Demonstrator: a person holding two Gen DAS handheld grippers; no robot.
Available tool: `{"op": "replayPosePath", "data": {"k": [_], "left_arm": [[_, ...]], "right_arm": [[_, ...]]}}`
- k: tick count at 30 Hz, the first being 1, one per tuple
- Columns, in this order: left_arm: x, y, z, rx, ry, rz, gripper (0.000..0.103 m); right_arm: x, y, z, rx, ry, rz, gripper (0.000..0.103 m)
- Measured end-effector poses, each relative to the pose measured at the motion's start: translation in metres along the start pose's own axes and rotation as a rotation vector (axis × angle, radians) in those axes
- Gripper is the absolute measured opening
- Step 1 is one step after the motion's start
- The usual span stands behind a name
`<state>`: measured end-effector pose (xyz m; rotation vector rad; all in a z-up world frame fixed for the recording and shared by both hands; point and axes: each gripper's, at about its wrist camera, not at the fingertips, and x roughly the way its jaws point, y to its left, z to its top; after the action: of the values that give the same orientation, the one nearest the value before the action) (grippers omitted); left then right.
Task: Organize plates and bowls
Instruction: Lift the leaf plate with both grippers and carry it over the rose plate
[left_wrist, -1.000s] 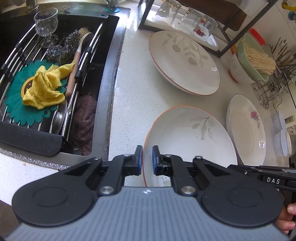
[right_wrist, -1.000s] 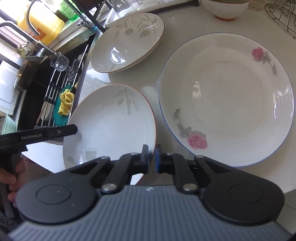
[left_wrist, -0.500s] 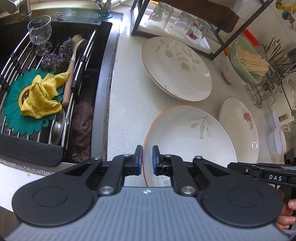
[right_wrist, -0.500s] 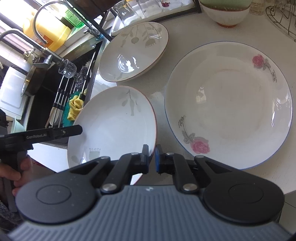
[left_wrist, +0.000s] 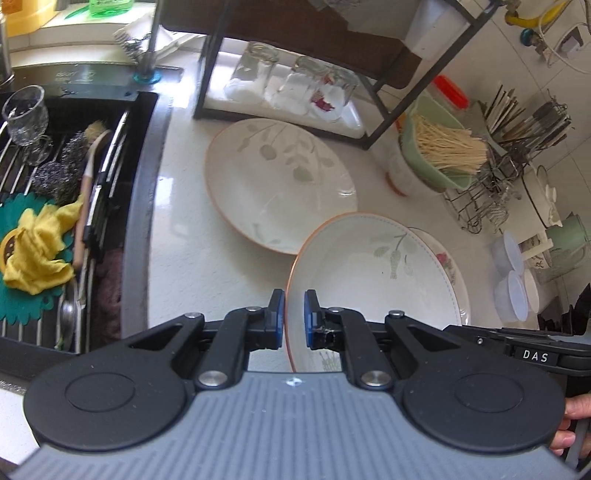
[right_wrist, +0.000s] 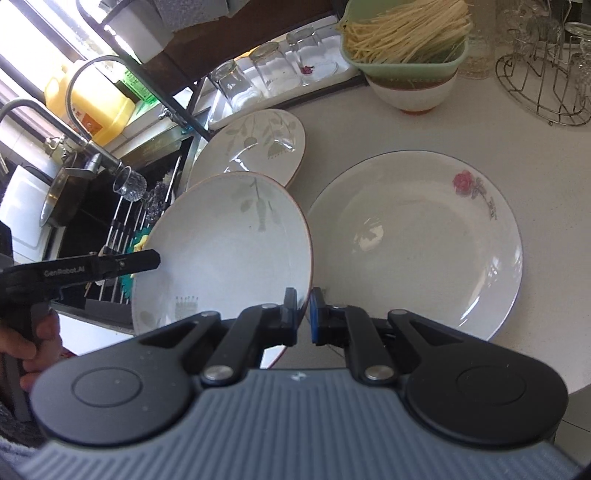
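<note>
Pinching the near rim of the leaf-pattern bowl (left_wrist: 373, 273), left gripper (left_wrist: 294, 317), raised beside the sink (left_wrist: 144, 221). Clamping the same bowl's opposite rim, right gripper (right_wrist: 303, 314), overlapping the rose plate (right_wrist: 417, 240).

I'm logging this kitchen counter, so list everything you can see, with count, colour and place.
leaf-pattern plate: one, white, orange rim, lifted, gripped at both edges
second leaf plate: one, white, on counter by sink
rose plate: one, white, blue rim, on counter
drinking glasses: several, clear, upside down under rack
green bowl of sticks: one, stacked on a white bowl
yellow cloth: one, on sink rack
stemmed glass: one, clear, in sink
wire holder: one, metal, far counter
left tongs: shut on plate rim
right tongs: shut on plate rim
</note>
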<state>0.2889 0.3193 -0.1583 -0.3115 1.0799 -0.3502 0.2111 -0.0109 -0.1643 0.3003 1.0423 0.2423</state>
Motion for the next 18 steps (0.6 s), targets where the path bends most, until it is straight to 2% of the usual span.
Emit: {"op": "replayPosePath", "data": {"k": [10, 18], "left_arm": [[0.037, -0.044, -0.008, 0.004, 0.036, -0.028, 0.012], [0.063, -0.080, -0.005, -0.003, 0.046, 0.022, 0.012]], "right_arm": [[-0.013, -0.048, 0.008, 0.049, -0.015, -0.048, 0.010], [-0.006, -0.089, 0.022, 0.035, 0.018, -0.041, 0.010]]}}
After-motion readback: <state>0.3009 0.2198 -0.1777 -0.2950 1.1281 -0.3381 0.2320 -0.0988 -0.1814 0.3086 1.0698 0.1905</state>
